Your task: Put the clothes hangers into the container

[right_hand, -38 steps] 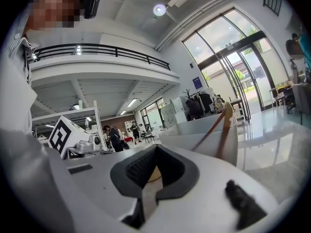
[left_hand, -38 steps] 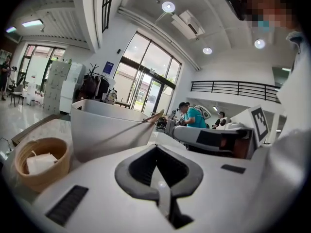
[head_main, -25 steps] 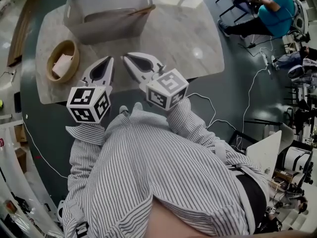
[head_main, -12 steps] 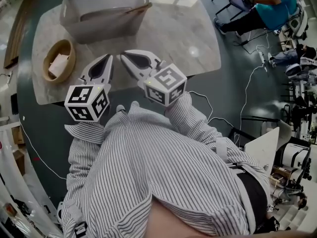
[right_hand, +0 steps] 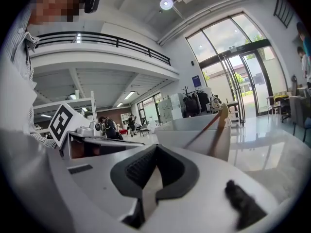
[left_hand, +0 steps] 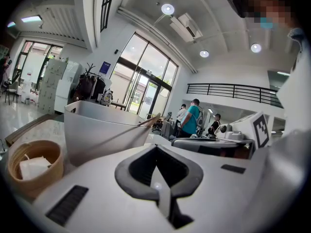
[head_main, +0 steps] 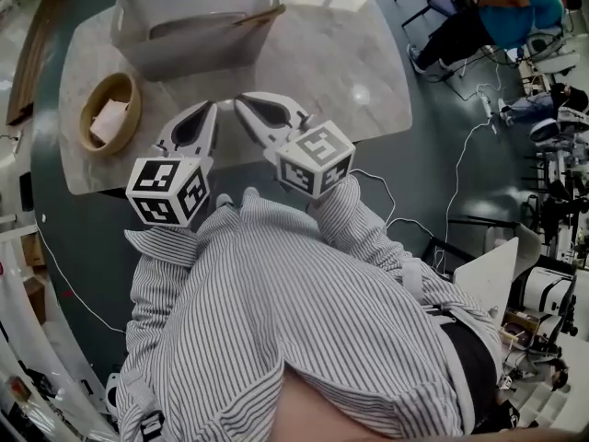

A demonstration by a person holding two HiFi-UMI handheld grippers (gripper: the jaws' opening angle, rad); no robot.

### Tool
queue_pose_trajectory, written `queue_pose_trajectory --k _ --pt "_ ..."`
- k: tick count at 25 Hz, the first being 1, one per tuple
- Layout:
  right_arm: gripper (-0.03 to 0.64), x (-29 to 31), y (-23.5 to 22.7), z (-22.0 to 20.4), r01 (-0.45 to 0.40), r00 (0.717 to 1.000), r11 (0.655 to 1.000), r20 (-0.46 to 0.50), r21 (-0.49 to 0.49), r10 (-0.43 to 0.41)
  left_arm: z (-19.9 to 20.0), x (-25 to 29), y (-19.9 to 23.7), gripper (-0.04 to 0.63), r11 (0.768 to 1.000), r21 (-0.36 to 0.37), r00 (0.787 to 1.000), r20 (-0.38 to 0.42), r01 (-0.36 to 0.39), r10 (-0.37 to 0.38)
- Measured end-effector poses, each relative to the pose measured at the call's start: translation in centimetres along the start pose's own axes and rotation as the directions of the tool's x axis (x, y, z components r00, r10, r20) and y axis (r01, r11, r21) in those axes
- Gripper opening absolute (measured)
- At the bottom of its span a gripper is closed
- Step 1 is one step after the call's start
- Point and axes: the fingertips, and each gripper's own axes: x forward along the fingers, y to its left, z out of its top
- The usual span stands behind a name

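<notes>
Two tools, left tool [head_main: 210,109] and right tool [head_main: 242,101], jaws fully closed, empty, side by side over bench [head_main: 354,58]; wooden hanger [head_main: 261,16] inside container [head_main: 189,40].

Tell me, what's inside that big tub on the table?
A wooden hanger leans inside the tub, one end over the rim. The near wall hides much of the bottom.

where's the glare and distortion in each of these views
Head view: strong fisheye bending, with a bright glare spot on the pale marble tabletop; left gripper view: black vignetted corners, round ceiling lamp blown out; right gripper view: tall glass windows overexposed, corners black too.
</notes>
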Motion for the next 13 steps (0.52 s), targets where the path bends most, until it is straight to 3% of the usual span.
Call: queue_pose_trajectory --k 4,13 --pt "0.014 0.22 0.2 -0.69 0.001 1.0 1.0 -0.011 0.007 -0.001 -0.11 0.14 -0.14 0.009 0.999 0.037 1.0 -0.013 0.01 -0.009" --pt "0.015 0.46 -0.33 -0.55 0.004 1.0 1.0 -0.016 0.014 -0.003 -0.33 0.69 0.26 0.009 1.0 0.006 1.0 -0.025 0.007 -0.007"
